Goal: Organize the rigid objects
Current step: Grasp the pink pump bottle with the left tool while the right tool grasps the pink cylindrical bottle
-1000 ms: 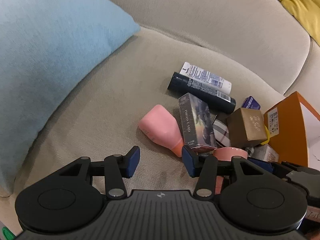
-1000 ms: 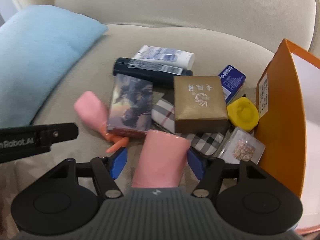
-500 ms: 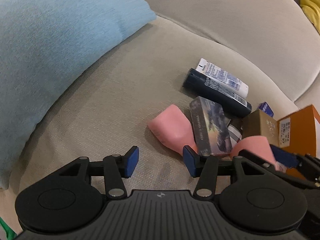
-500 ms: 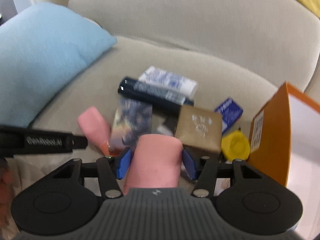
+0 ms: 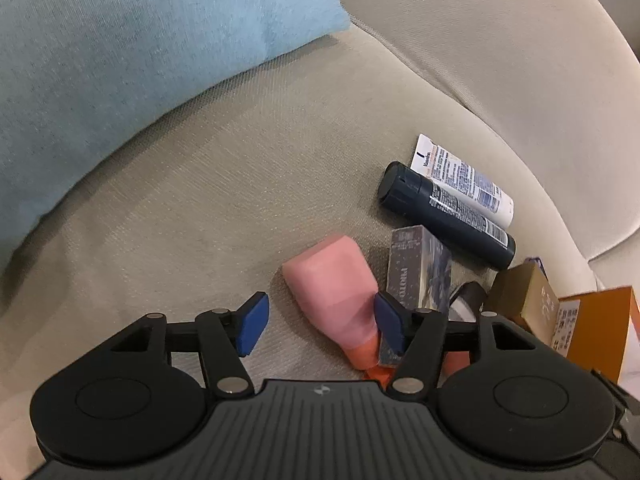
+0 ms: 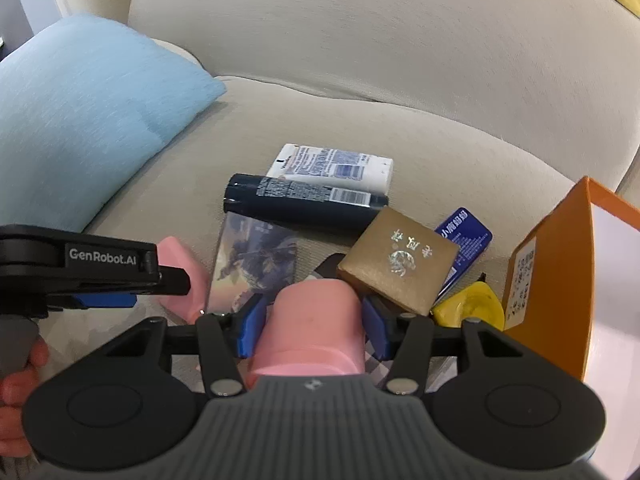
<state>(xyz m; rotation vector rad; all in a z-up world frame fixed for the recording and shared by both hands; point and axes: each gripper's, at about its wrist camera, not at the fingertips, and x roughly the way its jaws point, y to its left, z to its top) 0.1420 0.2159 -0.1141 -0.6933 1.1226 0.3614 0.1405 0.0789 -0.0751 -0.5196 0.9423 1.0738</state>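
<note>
Left wrist view. Left gripper (image 5: 316,330) points down at a beige sofa seat (image 5: 192,216); jaws spread and still opening, nothing pinched. A pink bottle (image 5: 332,292) lies on the seat in the gap, hard against the right finger, well clear of the left finger; its orange neck points back toward the gripper body. Whether the right pad actually touches it cannot be told. Just beyond the right finger: a printed box (image 5: 418,272), upright on an edge, beside the bottle. Farther out past it, a dark tube (image 5: 448,214) and a white tube (image 5: 464,178) lie side by side, touching. To the right of that finger, a gold box (image 5: 524,300) and the corner of an orange box (image 5: 596,328). A blue cushion (image 5: 132,60) fills the far left.

Right wrist view. Right gripper (image 6: 314,326) is clamped on a pink cup (image 6: 316,320); both blue pads press its sides, jaws still easing inward. The cup sits raised between the fingers, above the heap. Beyond the right finger: gold box (image 6: 400,266), then a blue packet (image 6: 466,240); a yellow piece (image 6: 470,308) lies right of that finger, against the orange box (image 6: 556,280). Beyond the left finger: printed box (image 6: 256,262), dark tube (image 6: 300,202), white tube (image 6: 332,166). Far left, the left gripper (image 6: 108,280) seen from the side, over the pink bottle (image 6: 180,276), with a hand (image 6: 18,380) at its grip.
</note>
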